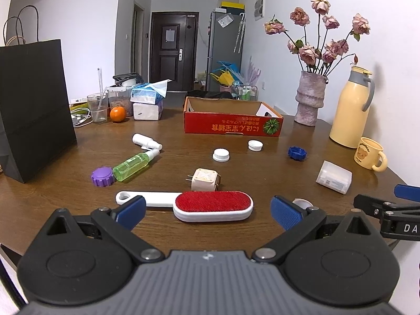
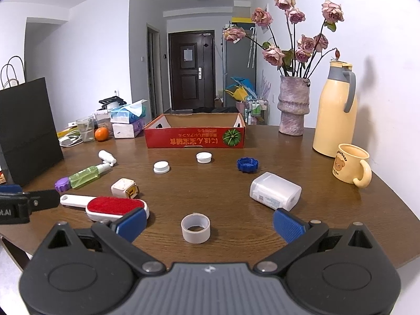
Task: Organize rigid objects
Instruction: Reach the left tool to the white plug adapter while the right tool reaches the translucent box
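My left gripper (image 1: 208,214) is open, its blue pads either side of a red lint brush (image 1: 210,206) with a white handle. My right gripper (image 2: 208,225) is open just short of a roll of tape (image 2: 195,228). On the brown table lie a beige plug adapter (image 1: 204,183), a green spray bottle (image 1: 134,164), a white spray bottle (image 1: 145,141), a purple cap (image 1: 103,176), two white caps (image 1: 221,155) (image 1: 255,145), a blue cap (image 1: 297,153) and a white plastic case (image 2: 275,191). An open red cardboard box (image 2: 195,137) stands behind them.
A black paper bag (image 1: 34,105) stands at the left. A vase of roses (image 2: 293,110), a yellow thermos (image 2: 336,113) and a yellow mug (image 2: 351,164) stand at the right. Tissue boxes (image 1: 147,102), an orange (image 1: 117,113) and a cup (image 1: 97,107) sit at the back left.
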Demonstrator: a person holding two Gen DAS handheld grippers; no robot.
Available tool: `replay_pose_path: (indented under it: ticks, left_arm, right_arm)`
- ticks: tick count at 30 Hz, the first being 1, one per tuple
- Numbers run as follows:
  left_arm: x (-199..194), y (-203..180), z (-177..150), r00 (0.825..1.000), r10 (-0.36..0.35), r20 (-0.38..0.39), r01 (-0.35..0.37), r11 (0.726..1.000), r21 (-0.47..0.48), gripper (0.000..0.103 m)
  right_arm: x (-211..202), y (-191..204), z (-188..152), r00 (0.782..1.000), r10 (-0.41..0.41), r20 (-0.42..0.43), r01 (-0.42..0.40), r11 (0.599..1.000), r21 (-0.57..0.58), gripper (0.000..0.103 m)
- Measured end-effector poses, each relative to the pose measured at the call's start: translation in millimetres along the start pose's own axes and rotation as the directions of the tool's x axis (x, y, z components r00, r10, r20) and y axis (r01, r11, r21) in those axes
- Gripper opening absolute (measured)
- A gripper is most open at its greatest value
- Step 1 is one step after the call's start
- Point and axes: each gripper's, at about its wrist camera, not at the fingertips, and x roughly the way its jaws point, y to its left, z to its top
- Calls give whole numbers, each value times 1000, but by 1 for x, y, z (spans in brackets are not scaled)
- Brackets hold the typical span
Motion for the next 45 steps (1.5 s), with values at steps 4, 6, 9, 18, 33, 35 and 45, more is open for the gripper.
replay_pose_path:
  ticks: [4,6,9,18,33,35,45]
  left_arm:
    - [10,4,4,1000,11,-3,-11,1000,-11,103]
    - [17,6,7,1000,17,-7,-17,1000,-13,103]
    - [28,8,10,1000,25,-15,-26,999,-19,103]
    - [61,9,20,998,38,-49,-39,999,-21,103]
    - [125,6,31,990,49,-133,-51,999,-12,103]
    - [134,6,32,989,46,-144,-49,999,-14,103]
    - [177,5,34,978,49,-201,-52,999,-10,96]
  right_arm:
    - [10,-5,1,1000,-3,-4,3,1000,7,103]
    - [17,-7,1,1000,-7,-7,7,1000,9,103]
    - [27,-10,3,1000,-12,-16,13,1000,12,103]
    - [58,-14,10,999,-24,-27,24,1000,3,103]
    - [111,-27,24,997,-35,-63,36,999,15,103]
    - [117,-30,25,997,-40,-66,41,999,16,103]
    - [148,-50,27,991,-81,-102,85,996,36,103]
